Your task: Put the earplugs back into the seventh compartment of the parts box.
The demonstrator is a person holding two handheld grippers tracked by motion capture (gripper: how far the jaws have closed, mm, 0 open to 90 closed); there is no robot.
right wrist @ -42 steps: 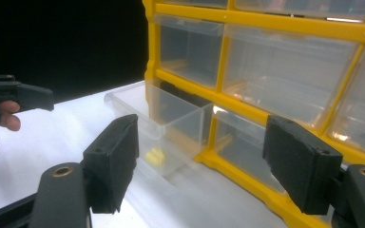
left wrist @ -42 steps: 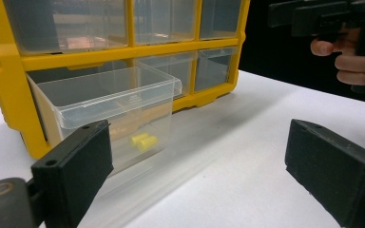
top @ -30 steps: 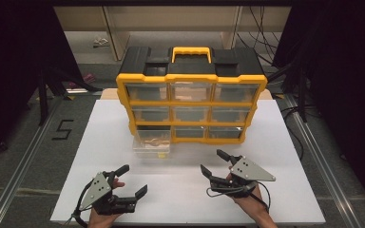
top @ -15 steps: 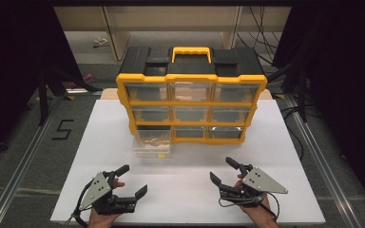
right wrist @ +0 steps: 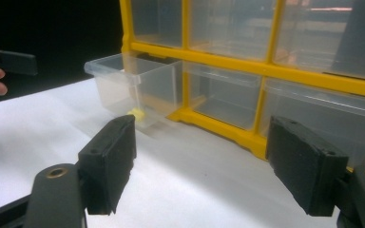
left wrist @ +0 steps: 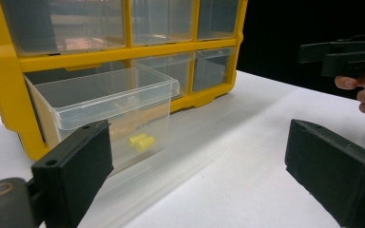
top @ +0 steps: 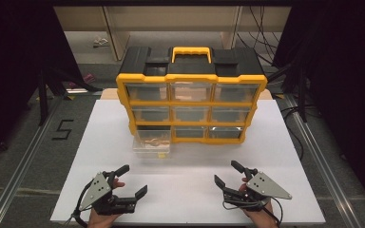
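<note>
Yellow frame, clear drawers: the high view shows the organizer [top: 191, 102] standing upright at the far middle of the white table [top: 190, 199], with its bottom-left drawer [top: 151, 142] pulled out toward the near edge. The left gripper [top: 132, 179] and right gripper [top: 228, 173] sit low near that edge, well apart from the drawer and from each other, both with jaws wide and nothing between them; the right one's jaws have just been opening a little further.

From the left gripper view, the drawer [left wrist: 107, 111] juts out of its slot with small yellow pieces [left wrist: 140, 141] lying on its floor. It appears to hang far out, so a downward push on its front lip could tip it free and spill them.

In the right gripper view, the drawer [right wrist: 135, 85] lies ahead and to the left, while the closed drawers [right wrist: 223, 97] stand straight in front. A reach taken straight ahead would likely meet the wrong drawer, and a hard shove could slide the whole organizer [right wrist: 247, 66] back.
</note>
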